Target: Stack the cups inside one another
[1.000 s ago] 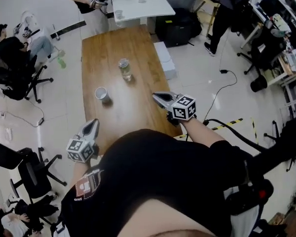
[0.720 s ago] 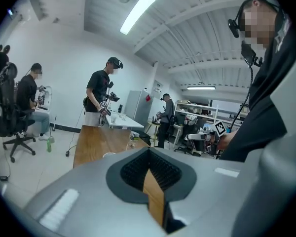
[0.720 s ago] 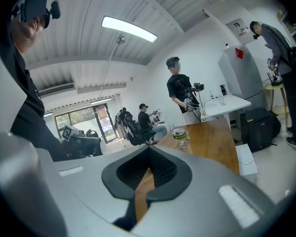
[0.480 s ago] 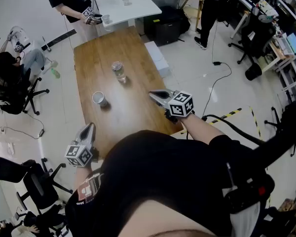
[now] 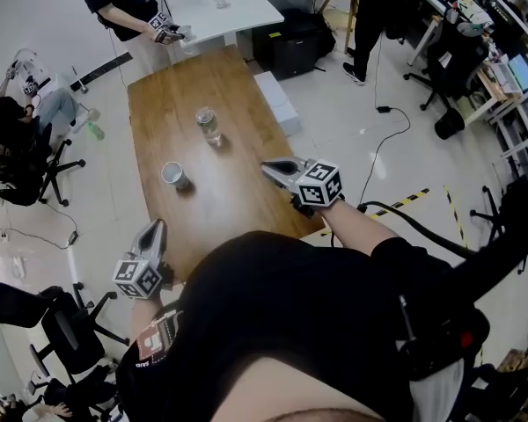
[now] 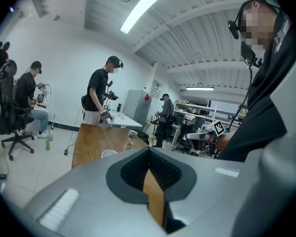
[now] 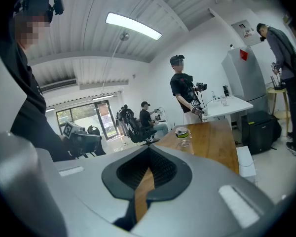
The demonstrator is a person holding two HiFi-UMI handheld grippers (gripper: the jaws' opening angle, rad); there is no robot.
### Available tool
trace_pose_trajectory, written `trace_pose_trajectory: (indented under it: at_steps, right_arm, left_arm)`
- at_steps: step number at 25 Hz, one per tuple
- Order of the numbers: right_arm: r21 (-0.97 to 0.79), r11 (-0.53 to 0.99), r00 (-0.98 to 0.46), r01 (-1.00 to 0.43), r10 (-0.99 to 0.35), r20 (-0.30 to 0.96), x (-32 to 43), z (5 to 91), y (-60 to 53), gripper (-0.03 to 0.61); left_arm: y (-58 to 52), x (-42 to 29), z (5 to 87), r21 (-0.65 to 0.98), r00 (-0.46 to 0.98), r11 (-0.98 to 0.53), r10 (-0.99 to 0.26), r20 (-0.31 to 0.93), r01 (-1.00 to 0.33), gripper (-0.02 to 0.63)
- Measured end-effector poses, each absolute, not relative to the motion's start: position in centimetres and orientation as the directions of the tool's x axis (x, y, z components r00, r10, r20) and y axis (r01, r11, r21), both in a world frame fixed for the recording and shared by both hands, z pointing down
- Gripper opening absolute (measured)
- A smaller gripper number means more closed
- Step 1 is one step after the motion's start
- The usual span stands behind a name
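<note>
Left gripper (image 5: 157, 228) and right gripper (image 5: 269, 167) are hovering, jaws closed, empty. White cup (image 5: 173, 175) is standing ahead of the left. Clear cup (image 5: 208, 125) is sitting farther up the table (image 5: 238, 86), nearer the right.

The long brown wooden table (image 5: 238, 196) has a smooth, grained top with a soft sheen, and the pale tiled floor (image 5: 352, 139) around it is glossy. On the wood, the small white cup (image 5: 173, 175) looks matt and opaque, while the clear tumbler-shaped cup (image 5: 209, 125) is see-through and shiny; whether it is plastic or glass I cannot tell. The grey hand-held left gripper (image 5: 157, 225) and right gripper (image 5: 267, 166) have matt plastic shells with black ribbed pads (image 7: 163, 169), and the person's black top (image 5: 290, 323) is dull cloth.
</note>
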State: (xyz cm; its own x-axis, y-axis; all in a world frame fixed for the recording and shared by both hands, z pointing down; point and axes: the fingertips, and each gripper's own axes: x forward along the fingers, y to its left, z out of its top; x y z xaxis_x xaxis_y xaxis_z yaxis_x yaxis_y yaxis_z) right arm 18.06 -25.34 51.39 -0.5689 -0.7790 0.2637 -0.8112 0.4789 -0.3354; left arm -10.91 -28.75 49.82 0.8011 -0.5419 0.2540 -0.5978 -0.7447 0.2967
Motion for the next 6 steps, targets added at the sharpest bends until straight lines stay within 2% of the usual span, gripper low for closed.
trace_pose_trajectory:
  at_steps: [6]
  right_arm:
    - [-0.324,0.486,-0.571,-0.812,-0.778,0.263,18.08,51.04,-25.6,0.012]
  left_arm:
    - [-28.84,-11.08,49.33,0.294,0.802,-0.747,-0.546,0.24,-0.596,0.003]
